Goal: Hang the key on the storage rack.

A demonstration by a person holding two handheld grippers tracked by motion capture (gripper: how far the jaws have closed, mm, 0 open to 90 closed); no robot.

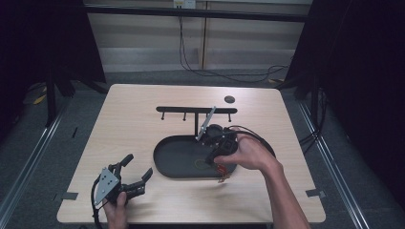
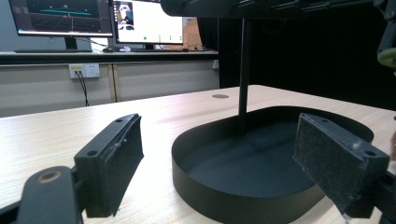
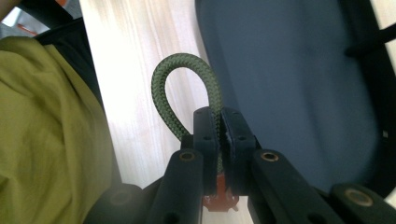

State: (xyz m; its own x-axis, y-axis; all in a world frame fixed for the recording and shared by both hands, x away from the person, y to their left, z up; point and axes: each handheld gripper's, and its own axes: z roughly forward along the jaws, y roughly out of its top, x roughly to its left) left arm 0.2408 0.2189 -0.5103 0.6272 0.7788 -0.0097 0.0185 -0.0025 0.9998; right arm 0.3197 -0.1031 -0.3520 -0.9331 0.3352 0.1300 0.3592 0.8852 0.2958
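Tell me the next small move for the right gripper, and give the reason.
Probably lift the green cord loop toward a peg on the black rack. The right gripper is shut on the loop over the tray, the rack's pegs look bare, and the left gripper rests open, holding nothing.

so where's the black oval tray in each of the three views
High view: the black oval tray lies at table centre, under the right gripper.
Left gripper view: it sits ahead between the open jaws, its wall low at centre.
Right gripper view: its dark floor spreads across the upper right, behind the green cord loop.
Shared landmark: the thin black post rising from the tray, seen in the high view too.
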